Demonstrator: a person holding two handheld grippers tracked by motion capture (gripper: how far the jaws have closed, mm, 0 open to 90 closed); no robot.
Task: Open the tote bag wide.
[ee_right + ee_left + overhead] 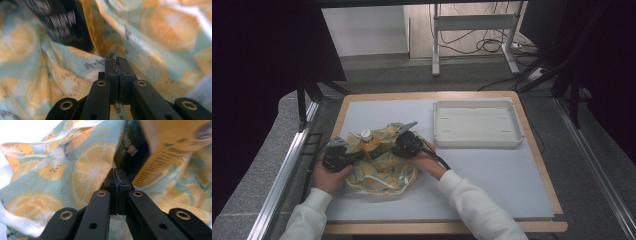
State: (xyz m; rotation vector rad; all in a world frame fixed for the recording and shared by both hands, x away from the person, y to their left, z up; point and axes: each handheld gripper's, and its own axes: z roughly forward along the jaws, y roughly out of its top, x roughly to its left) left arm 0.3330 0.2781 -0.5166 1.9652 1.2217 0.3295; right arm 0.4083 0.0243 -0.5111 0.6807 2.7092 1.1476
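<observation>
A cloth bag point(384, 172) printed with orange slices on pale blue lies bunched at the front left of the white mat. A bottle point(368, 142) with a white cap and orange body stands inside it. My left gripper point(358, 156) comes in from the left and is shut on a fold of the bag's cloth point(87, 172); its jaws point(116, 178) meet just before the ribbed orange bottle point(170, 147). My right gripper point(388, 149) comes in from the right and is shut on the bag's cloth point(160, 45), its jaws point(117, 66) pinching a thin layer. A dark label point(62, 25) shows blurred behind.
An empty white tray point(477, 141) sits at the back right of the mat point(497, 175). The wooden table edge point(539, 150) runs along the right. Metal rails flank the table, and a frame with cables stands on the floor beyond.
</observation>
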